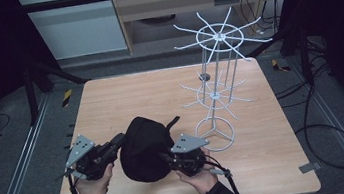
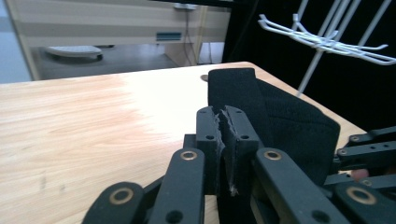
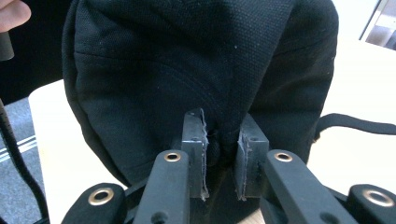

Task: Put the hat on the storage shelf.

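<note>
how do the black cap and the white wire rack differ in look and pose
The black cap is soft, dark fabric, slumped low near the front of the table; the white wire rack is thin rigid metal standing tall and upright toward the far right.
The cap is pinched from both sides by the left gripper and right gripper; the rack stands free, untouched.
The cap is a solid mass; the rack is open spokes and rings.
Both rest on the same wooden table.

High view looks down on the table [image 1: 110, 100]; both tongs-mounted views sit close, sharing the black cap [image 1: 144, 148].
</note>
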`<state>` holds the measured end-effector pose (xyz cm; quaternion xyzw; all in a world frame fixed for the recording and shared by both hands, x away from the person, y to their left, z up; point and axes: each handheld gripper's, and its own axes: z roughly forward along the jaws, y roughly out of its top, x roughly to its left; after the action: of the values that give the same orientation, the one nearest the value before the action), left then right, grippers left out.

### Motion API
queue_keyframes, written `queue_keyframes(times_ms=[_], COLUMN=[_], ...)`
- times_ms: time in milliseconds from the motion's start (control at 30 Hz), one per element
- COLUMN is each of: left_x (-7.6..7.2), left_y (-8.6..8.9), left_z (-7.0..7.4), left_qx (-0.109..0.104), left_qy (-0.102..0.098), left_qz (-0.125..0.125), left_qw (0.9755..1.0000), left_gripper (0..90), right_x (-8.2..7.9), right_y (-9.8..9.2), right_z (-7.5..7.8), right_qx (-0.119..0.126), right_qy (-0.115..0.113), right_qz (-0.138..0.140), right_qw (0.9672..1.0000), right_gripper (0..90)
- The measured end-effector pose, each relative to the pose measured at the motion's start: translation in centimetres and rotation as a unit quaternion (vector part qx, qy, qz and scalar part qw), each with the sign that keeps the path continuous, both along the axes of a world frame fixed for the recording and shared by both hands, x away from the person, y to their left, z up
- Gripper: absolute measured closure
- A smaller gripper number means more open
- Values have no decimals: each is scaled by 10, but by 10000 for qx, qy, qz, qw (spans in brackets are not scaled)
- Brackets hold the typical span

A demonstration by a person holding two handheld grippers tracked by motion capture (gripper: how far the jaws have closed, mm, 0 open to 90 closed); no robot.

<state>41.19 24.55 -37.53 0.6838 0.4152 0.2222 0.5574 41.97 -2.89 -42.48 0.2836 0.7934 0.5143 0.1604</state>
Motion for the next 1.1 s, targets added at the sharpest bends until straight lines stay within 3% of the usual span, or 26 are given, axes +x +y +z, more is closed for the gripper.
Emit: queue_keyframes(times_ms=[100,167,267,433,533,667,767,867,1000,1100], left_x=[-1,-4,-8,-15,-17,-17,-13,-8,0,5], left_y=[7,14,17,15,14,17,22,32,41,45], left_z=[-2,-4,-5,-8,-12,-17,-27,-36,-53,-65], left_qx=[28,7,-38,171,408,597,916,955,1081,1198], left_qy=[-8,-6,26,-59,-61,68,193,401,762,985], left_qz=[28,52,-8,52,104,228,545,717,803,820], left_qw=[10000,10000,10000,9998,9991,9979,9941,9920,9880,9845], left_gripper=[784,662,563,453,439,569,622,593,578,581], right_x=[1,3,4,6,8,12,14,18,22,25], right_y=[7,13,16,20,24,34,44,55,67,77], right_z=[2,4,5,4,3,-2,-6,-11,-15,-21], right_qx=[-34,-53,-57,-82,-126,-187,-231,-333,-412,-608], right_qy=[13,64,74,58,71,60,22,-6,-8,12], right_qz=[-44,-139,-206,-248,-233,-158,-103,-91,-80,-23], right_qw=[10000,9999,9997,9996,9996,9997,9997,9994,9991,9981], right_gripper=[777,781,782,783,781,779,777,775,772,763])
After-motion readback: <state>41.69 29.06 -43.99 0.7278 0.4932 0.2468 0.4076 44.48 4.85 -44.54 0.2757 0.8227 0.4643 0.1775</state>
